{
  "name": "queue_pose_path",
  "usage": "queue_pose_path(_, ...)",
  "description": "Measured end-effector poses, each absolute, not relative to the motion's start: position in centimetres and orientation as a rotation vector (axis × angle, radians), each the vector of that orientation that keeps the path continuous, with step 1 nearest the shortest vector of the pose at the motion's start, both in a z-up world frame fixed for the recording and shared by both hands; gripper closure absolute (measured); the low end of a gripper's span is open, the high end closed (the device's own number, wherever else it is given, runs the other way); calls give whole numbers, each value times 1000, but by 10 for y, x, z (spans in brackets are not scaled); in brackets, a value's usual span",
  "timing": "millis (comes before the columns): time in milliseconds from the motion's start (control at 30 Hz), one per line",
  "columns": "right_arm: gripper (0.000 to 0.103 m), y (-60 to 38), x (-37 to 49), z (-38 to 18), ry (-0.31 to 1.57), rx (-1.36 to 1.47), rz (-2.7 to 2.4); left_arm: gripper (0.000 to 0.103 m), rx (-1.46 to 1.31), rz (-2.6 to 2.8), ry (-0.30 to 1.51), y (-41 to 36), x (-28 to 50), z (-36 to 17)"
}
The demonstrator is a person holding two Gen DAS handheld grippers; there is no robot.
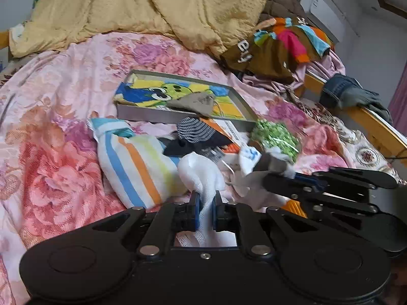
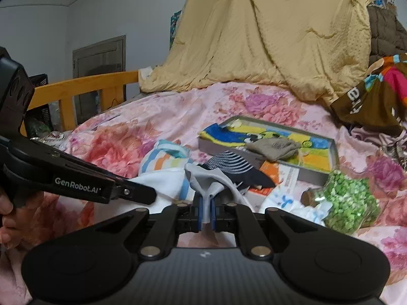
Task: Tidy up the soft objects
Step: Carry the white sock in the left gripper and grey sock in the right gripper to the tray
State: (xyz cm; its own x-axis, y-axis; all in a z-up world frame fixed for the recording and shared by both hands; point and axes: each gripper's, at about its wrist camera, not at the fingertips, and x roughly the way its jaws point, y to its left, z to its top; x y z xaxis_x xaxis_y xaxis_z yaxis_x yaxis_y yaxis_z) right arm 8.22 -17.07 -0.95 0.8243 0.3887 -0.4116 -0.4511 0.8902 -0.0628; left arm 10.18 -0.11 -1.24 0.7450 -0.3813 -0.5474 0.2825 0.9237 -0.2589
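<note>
In the left wrist view my left gripper point(image 1: 206, 204) is shut on a white gauzy cloth point(image 1: 201, 175) that bunches up in front of its blue pads. My right gripper point(image 1: 277, 169) comes in from the right, shut on a light grey cloth point(image 1: 271, 161) beside a white sock with blue print point(image 1: 249, 156). In the right wrist view the right gripper point(image 2: 207, 209) pinches that grey cloth point(image 2: 211, 180), and the left gripper point(image 2: 148, 193) reaches in from the left against the white cloth point(image 2: 162, 181). I cannot tell whether the two cloths are joined.
On the floral bedsheet point(image 1: 56, 117) lie a striped towel point(image 1: 132, 165), a navy striped sock point(image 1: 195, 129), a green bag point(image 1: 276, 137) and a grey tray point(image 1: 178, 117) holding a cartoon towel and a khaki cloth point(image 1: 193, 103). A yellow quilt point(image 1: 152, 7) is piled behind. A wooden rail point(image 1: 376, 127) runs on the right.
</note>
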Motion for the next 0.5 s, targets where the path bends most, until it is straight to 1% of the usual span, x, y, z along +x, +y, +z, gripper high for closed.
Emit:
queue_pose_path(300,96,-180,99,-4,348,-146,413,93,-155,-338,576,2,115,4)
queue_pose_path(500,96,-191,124,2,305,-114,388,93,-175,-326,557,-3,138,11)
